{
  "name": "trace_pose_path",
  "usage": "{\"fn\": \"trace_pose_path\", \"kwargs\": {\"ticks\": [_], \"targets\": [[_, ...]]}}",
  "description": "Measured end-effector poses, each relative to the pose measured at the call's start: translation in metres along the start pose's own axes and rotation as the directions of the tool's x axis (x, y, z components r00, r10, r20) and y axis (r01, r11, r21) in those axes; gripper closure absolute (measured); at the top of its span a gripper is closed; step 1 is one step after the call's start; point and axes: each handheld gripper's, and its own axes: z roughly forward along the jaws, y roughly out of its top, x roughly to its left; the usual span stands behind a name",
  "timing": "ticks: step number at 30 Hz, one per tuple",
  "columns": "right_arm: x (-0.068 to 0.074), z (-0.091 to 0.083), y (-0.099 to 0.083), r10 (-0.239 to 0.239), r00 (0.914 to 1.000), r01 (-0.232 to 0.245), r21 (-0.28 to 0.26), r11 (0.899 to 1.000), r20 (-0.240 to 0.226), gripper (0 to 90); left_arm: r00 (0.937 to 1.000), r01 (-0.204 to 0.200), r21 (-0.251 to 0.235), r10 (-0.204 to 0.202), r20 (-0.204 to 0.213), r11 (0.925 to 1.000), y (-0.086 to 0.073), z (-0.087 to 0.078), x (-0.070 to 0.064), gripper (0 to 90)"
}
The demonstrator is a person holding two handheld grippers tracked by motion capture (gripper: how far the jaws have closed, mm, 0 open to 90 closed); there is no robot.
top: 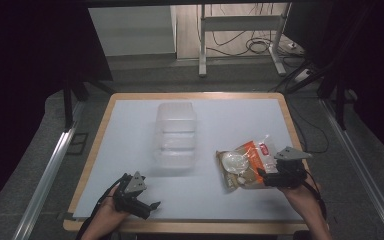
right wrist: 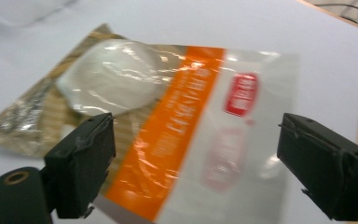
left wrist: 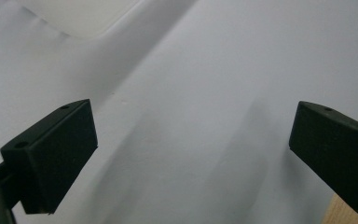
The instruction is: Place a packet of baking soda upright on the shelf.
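Holding both grippers low over the table (top: 130, 120), I had the right gripper (top: 269, 176) at about 4 o'clock on the white surface, right at the near edge of the food packet (top: 245, 165). Its jaws were spread wide, one on each side of the packet's near end, nothing pinched; whether a jaw touched the film I couldn't tell. In the right gripper view the packet (right wrist: 168, 121) lay flat between and beyond my jaws: clear film, an orange band down the middle, a red label (right wrist: 241, 94) toward 1 o'clock, and a round white piece (right wrist: 109, 77) inside at about 11 o'clock. The picture was a bit blurred, so the print was unreadable. The left gripper (top: 147, 205) sat at roughly 7 o'clock near the table's front edge, well apart from the packet, jaws likewise wide open over bare white surface. In the left gripper view a pale corner of the clear plastic container (left wrist: 81, 18) showed at 11 o'clock. From above, that container (top: 176, 135) stood around the table's centre, toward 12 o'clock, between the two grippers and apart from both.
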Motion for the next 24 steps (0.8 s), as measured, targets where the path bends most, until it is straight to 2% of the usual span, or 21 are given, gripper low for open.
{"fn": "trace_pose_path", "kwargs": {"ticks": [4, 7, 16, 20, 21, 22, 23, 24], "targets": [[-0.011, 0.002, -0.005, 0.046, 0.9989, -0.046, 0.018, 0.999, 0.005, 7.1, 1.0000, 0.000, 0.000, 0.000, 0.000, 1.0000, 0.000, 0.000, 0.000, 0.9], [-0.015, 0.006, -0.008, 0.062, 0.9980, -0.061, 0.033, 0.998, -0.010, 6.1, 1.0000, 0.000, 0.001, 0.000, -0.001, 1.0000, 0.000, 0.000, 0.000, 0.9], [-0.024, 0.023, -0.011, 0.118, 0.9899, -0.113, 0.060, 0.992, -0.080, 5.1, 1.0000, -0.003, 0.002, 0.003, -0.002, 1.0000, 0.000, 0.000, 0.000, 1.0], [-0.026, 0.032, -0.012, 0.125, 0.9865, -0.117, 0.085, 0.990, -0.105, 8.4, 1.0000, -0.005, 0.002, 0.005, -0.003, 1.0000, 0.000, 0.000, -0.001, 1.0], [-0.028, 0.036, -0.012, 0.118, 0.9837, -0.106, 0.089, 0.990, -0.136, 13.4, 1.0000, -0.005, 0.002, 0.005, -0.003, 1.0000, 0.000, 0.000, -0.001, 1.0], [-0.028, 0.036, -0.012, 0.118, 0.9837, -0.106, 0.089, 0.990, -0.136, 13.4, 1.0000, -0.005, 0.003, 0.005, -0.002, 1.0000, 0.000, 0.000, 0.000, 1.0], [-0.029, 0.039, -0.011, 0.106, 0.9802, -0.091, 0.093, 0.991, -0.167, 16.3, 1.0000, -0.004, 0.002, 0.004, -0.002, 1.0000, 0.000, 0.000, 0.000, 0.9], [-0.029, 0.040, -0.010, 0.113, 0.9771, -0.097, 0.096, 0.991, -0.180, 17.7, 1.0000, -0.004, 0.002, 0.004, -0.002, 1.0000, 0.000, 0.000, 0.000, 1.0]]}}
